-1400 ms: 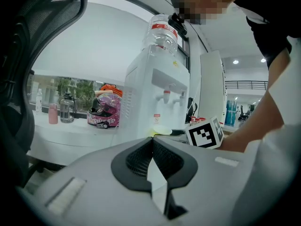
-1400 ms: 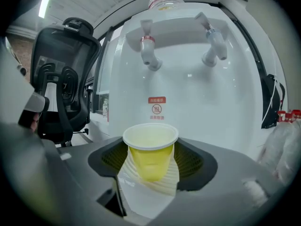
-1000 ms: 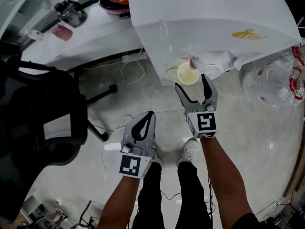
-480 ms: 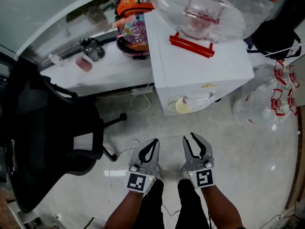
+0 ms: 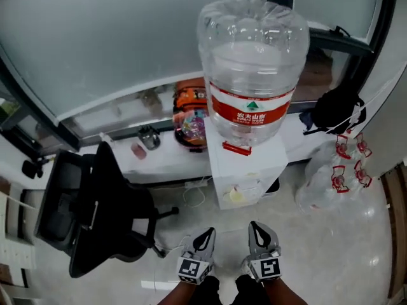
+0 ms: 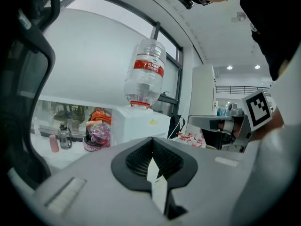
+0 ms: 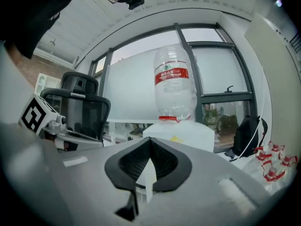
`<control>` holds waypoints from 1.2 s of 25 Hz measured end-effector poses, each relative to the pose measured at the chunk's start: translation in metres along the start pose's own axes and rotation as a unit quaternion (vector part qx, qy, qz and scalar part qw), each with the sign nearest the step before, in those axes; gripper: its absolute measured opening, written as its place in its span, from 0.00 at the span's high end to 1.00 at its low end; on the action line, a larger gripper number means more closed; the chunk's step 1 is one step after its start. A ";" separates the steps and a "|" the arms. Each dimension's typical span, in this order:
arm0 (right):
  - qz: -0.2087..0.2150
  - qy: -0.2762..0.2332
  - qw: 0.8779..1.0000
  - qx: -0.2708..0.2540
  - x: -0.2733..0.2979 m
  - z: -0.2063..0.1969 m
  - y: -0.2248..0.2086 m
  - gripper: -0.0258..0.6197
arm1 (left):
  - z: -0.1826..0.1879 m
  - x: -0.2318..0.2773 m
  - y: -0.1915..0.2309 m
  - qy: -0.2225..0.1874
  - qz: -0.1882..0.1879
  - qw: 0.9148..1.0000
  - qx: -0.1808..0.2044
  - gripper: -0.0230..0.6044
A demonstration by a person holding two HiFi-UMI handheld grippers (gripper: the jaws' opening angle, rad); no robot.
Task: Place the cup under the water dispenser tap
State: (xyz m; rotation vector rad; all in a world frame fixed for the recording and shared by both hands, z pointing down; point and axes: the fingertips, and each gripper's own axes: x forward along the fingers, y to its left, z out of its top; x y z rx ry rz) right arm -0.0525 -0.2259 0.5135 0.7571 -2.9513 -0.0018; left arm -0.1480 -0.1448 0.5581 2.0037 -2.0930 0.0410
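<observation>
A pale paper cup (image 5: 236, 196) stands in the recess of the white water dispenser (image 5: 251, 162), below its taps. A large clear bottle (image 5: 253, 75) with a red label sits upside down on top. Both grippers are low in the head view, well back from the dispenser and apart from the cup. My left gripper (image 5: 208, 235) is shut with nothing in it. My right gripper (image 5: 257, 230) is shut and empty too. The left gripper view shows closed jaws (image 6: 151, 141) and the dispenser (image 6: 141, 125) beyond. In the right gripper view the tips (image 7: 149, 142) meet before the dispenser (image 7: 183, 134).
A black office chair (image 5: 95, 208) stands left of the dispenser. Behind runs a white ledge (image 5: 159, 157) with a small bottle (image 5: 149, 137) and an orange bag (image 5: 191, 116). Empty clear bottles (image 5: 331, 176) and a black backpack (image 5: 337, 110) are at the right. Cables (image 5: 194, 192) lie on the floor.
Both grippers pulled back from the dispenser and rose. The right gripper's jaws went from open beside the cup to shut and empty. The cup stays in the recess.
</observation>
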 end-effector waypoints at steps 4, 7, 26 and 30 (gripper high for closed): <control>0.016 -0.028 0.999 -0.020 -0.003 0.061 0.008 0.96 | 0.053 -0.008 -0.015 -0.022 -0.016 1.000 0.014 0.94; 0.017 -0.034 0.999 -0.039 -0.005 0.089 0.009 0.96 | 0.083 -0.010 -0.020 -0.039 -0.022 0.999 0.021 0.94; 0.003 -0.064 0.996 -0.059 0.000 0.157 -0.013 0.96 | 0.162 0.000 -0.016 -0.082 -0.024 0.995 0.051 0.94; -0.004 -0.073 0.997 -0.034 0.005 0.157 -0.014 0.96 | 0.160 0.002 -0.013 -0.080 -0.028 0.995 0.052 0.94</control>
